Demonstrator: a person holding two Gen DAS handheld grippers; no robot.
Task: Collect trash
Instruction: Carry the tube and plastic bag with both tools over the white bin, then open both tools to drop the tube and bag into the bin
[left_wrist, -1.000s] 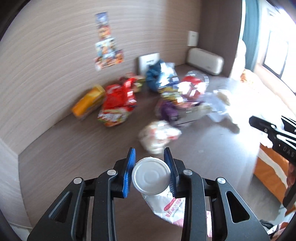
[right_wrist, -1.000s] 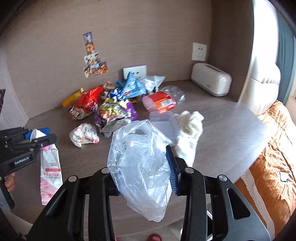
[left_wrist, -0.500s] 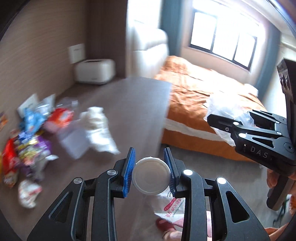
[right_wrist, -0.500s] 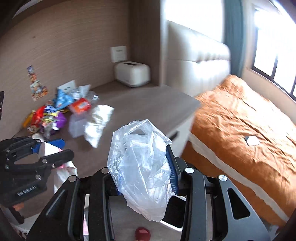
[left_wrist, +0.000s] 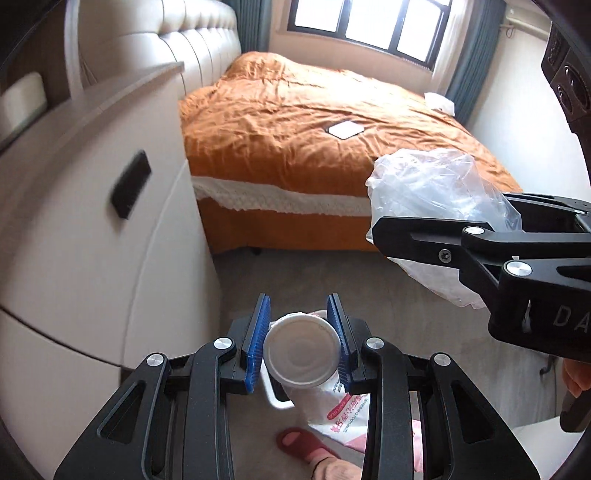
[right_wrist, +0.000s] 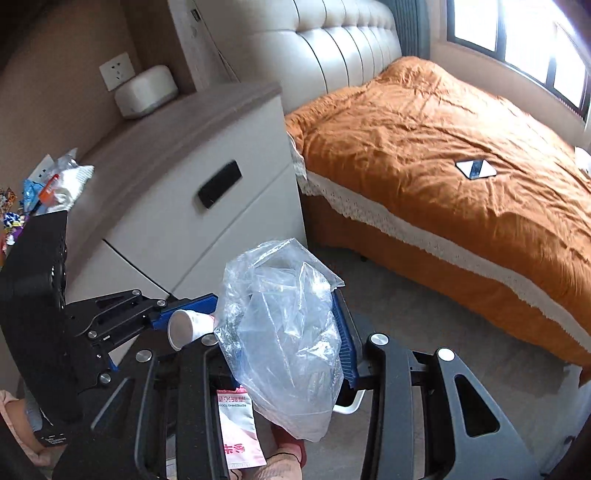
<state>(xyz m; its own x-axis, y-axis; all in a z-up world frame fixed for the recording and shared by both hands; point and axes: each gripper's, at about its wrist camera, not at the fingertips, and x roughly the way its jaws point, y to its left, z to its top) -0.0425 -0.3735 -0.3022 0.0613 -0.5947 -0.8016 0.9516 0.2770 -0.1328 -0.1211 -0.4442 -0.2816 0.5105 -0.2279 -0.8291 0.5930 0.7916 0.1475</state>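
My left gripper (left_wrist: 298, 308) is shut on the white round cap of a white and pink tube (left_wrist: 301, 350), whose body hangs down below the blue pads. My right gripper (right_wrist: 284, 317) is shut on a crumpled clear plastic bag (right_wrist: 284, 332), which hides its left finger. Both grippers point down at the grey floor beside the bed, close together. In the left wrist view the bag (left_wrist: 436, 184) and the right gripper (left_wrist: 380, 230) are at the right. In the right wrist view the left gripper (right_wrist: 177, 317) and the tube's cap (right_wrist: 181, 332) are at the left.
A white cabinet with a drawer (right_wrist: 221, 184) stands to the left, with several wrappers (right_wrist: 55, 181) and a white box (right_wrist: 146, 90) on top. The bed with an orange cover (left_wrist: 314, 122) lies ahead. A foot in a red slipper (left_wrist: 303, 443) and a white curved rim (left_wrist: 273, 395) are below.
Both grippers have swung away from the cabinet top with its heap of wrappers, down towards the floor beside the bed. Each keeps its hold: tube in the left, bag in the right.
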